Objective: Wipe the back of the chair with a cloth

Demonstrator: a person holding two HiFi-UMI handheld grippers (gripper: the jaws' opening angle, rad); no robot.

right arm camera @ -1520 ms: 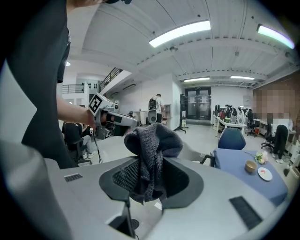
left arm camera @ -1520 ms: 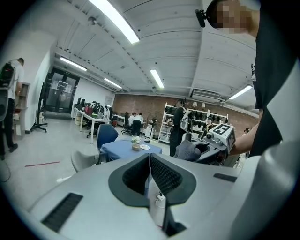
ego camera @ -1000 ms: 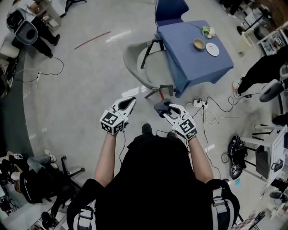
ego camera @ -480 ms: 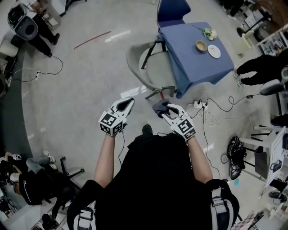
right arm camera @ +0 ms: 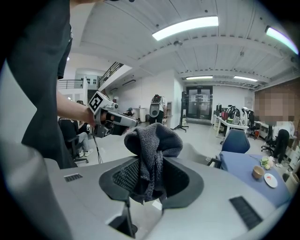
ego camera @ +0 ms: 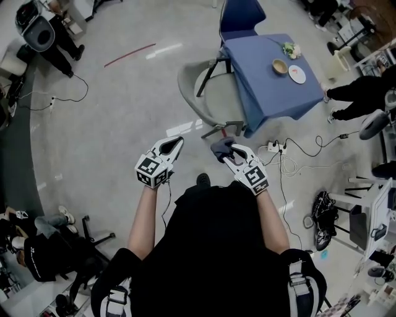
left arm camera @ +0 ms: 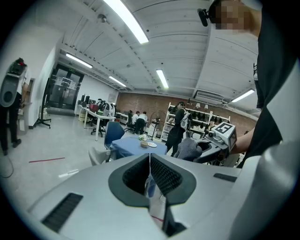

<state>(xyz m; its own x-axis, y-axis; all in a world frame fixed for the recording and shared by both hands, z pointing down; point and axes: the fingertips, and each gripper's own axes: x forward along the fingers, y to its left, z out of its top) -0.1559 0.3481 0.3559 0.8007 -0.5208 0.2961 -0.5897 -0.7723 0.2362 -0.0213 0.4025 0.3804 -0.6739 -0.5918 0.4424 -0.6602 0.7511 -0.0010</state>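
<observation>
A pale, glossy concrete floor spreads through a large open workroom with strip lights overhead. The dark grey knitted cloth is bunched up and clamped between the closed jaws of the right gripper, its crumpled top bulging above the pads and its loose end hanging down between them. In the head view the cloth sits at that gripper's tip, in the air in front of the person's chest and well short of the chair.

The light grey shell chair on dark legs stands ahead of both grippers, its curved back turned toward the person, untouched by the cloth. In the right gripper view the chair shows just behind and to the right of the cloth.

The left gripper is held level beside the right one, a little apart; its ribbed pads are pressed together but for a thin slit, with nothing between them.

Just past the chair stands a table draped in blue fabric, carrying a small tan bowl and a white plate. A blue chair stands at its far end.
</observation>
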